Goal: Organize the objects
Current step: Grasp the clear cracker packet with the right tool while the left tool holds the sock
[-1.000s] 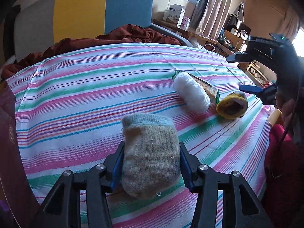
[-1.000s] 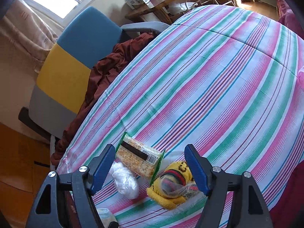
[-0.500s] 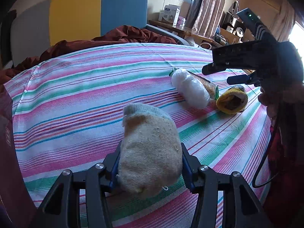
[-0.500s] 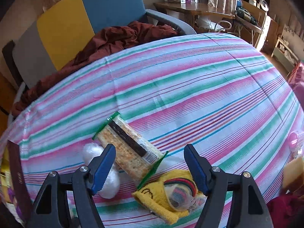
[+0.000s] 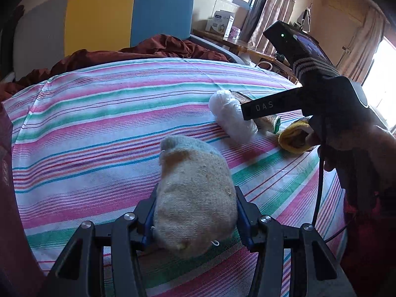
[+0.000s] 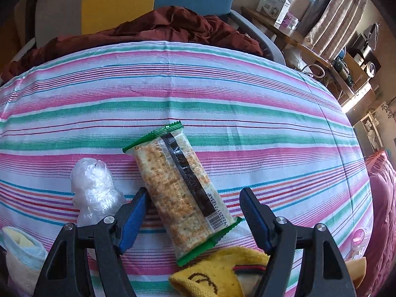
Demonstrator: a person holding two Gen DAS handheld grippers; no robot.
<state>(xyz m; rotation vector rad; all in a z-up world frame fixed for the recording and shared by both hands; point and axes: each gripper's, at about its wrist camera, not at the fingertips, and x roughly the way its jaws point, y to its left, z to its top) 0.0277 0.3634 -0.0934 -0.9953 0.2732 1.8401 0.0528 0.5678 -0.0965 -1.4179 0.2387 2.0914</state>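
Observation:
My left gripper point(image 5: 195, 212) is shut on a beige rolled sock with a light blue cuff point(image 5: 193, 195), held just above the striped cloth. My right gripper point(image 6: 193, 212) is open, its jaws on either side of a green-edged cracker packet point(image 6: 180, 188) that lies on the cloth. A crumpled clear plastic bag point(image 6: 94, 193) lies left of the packet, and a yellow knitted sock point(image 6: 217, 272) lies under the right gripper. In the left wrist view the plastic bag point(image 5: 230, 118) and yellow sock point(image 5: 294, 138) show to the right, partly behind the right gripper's body point(image 5: 316, 99).
The striped cloth point(image 6: 222, 86) covers a rounded surface. A chair with a yellow and blue back point(image 5: 128, 14) and dark red fabric point(image 6: 160, 27) stands behind it. A dark maroon box edge point(image 5: 10, 173) stands at the left. A side table with boxes point(image 6: 274, 5) is at back right.
My right gripper has moved down and forward, so its open jaws now straddle the cracker packet. My left gripper still holds the beige sock and has shifted only slightly.

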